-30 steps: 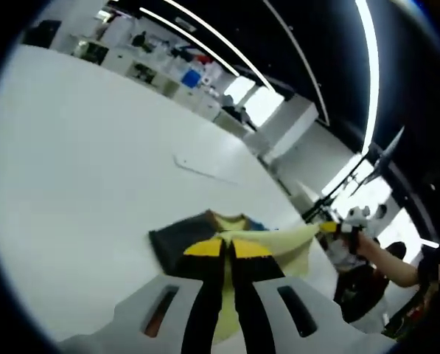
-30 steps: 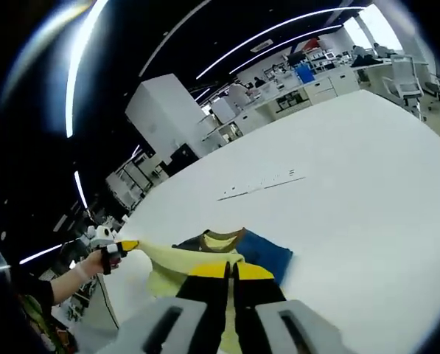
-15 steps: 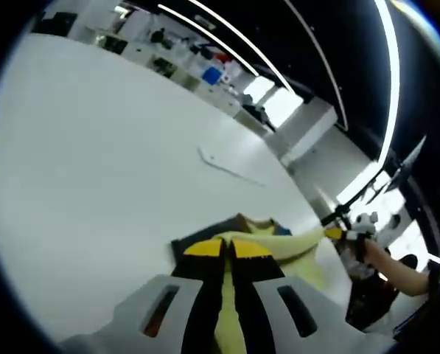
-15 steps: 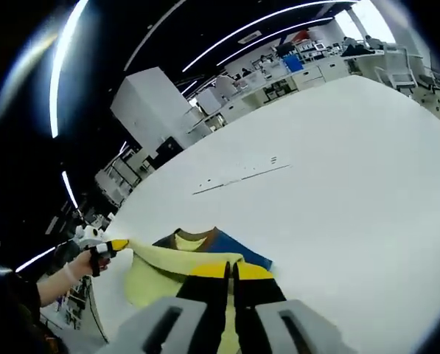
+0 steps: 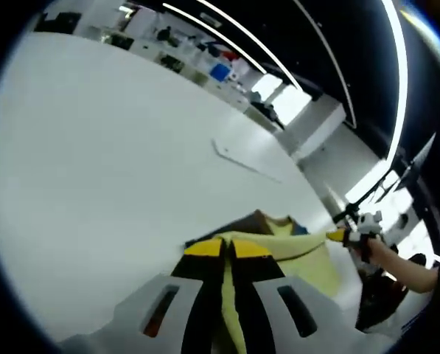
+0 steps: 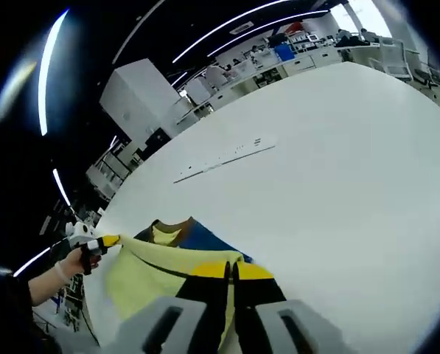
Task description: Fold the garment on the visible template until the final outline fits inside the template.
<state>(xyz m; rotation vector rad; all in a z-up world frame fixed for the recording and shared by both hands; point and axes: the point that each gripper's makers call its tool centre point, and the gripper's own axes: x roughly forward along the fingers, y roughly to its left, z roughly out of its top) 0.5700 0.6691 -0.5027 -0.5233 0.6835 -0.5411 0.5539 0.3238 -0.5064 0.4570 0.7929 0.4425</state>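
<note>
Across the last second the garment is seen carried further over the white surface, both views having swung with the hands, so much of the shift is camera motion; what counts is that the pale yellow cloth is now stretched in a longer, tauter band between the two grips than a second ago, with more yellow showing over the dark blue and brown part that lies on the surface. The left hand-held gripper is closed on an edge of the yellow cloth, which runs up between its yellow-tipped jaws; the right hand-held gripper is likewise clamped on the cloth. In the left gripper view the other hand-held gripper is seen at the far end of the band, held by a hand; in the right gripper view the matching hand is seen at the left. A thin marked line is seen farther off on the surface; whether it belongs to the template cannot be told. A fold appears to be in hand, the lifted layer being drawn across the lying part, and it is not yet laid down.
</note>
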